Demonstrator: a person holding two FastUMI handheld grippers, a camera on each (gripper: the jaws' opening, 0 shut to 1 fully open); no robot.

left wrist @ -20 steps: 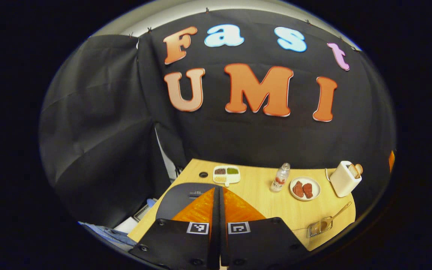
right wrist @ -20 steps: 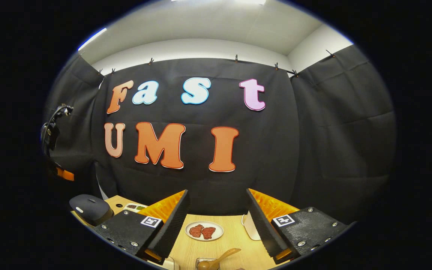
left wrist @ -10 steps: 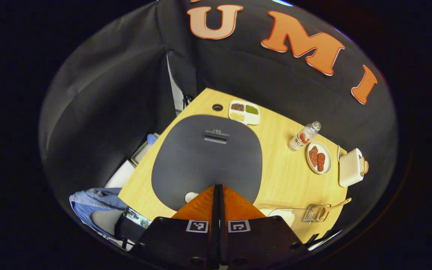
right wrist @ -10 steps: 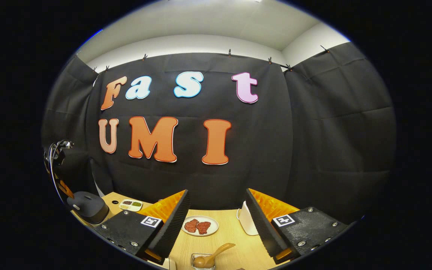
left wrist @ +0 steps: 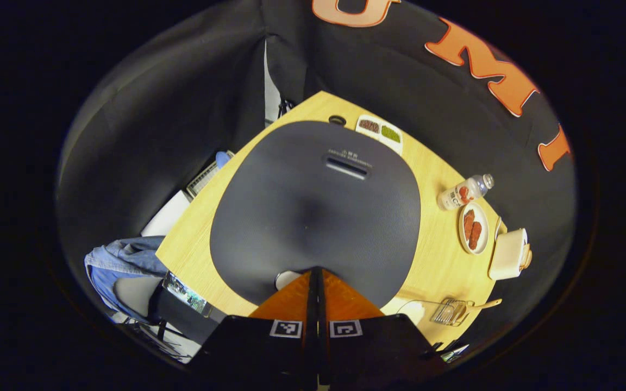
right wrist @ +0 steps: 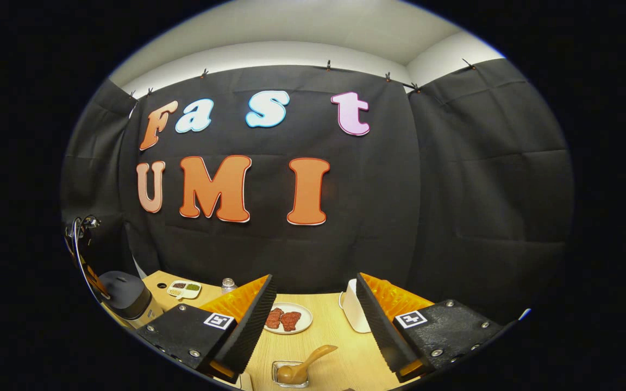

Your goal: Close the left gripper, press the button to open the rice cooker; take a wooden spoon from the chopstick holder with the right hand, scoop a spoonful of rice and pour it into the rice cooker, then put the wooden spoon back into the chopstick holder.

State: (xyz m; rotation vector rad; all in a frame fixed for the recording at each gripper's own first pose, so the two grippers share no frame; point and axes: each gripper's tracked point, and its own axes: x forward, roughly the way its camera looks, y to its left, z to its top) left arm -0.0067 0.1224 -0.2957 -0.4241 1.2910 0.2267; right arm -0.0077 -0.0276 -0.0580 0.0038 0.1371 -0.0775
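The left gripper [left wrist: 315,276] points down, its two fingers pressed together with nothing between them. The right gripper [right wrist: 315,304] looks level, fingers wide apart and holding nothing.

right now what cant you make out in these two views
- Rice cooker button, left gripper view: half hidden behind the shut left gripper; contact unclear.
- Wooden spoon bowl, right gripper view: blurred inside the chopstick holder, at the bottom edge.
- Bottle, right gripper view: body hidden behind a finger.

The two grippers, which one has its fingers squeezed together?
The left gripper: its fingers are pressed flat together, pointing down at the rice cooker. The right gripper has fingers spread wide, with table between.
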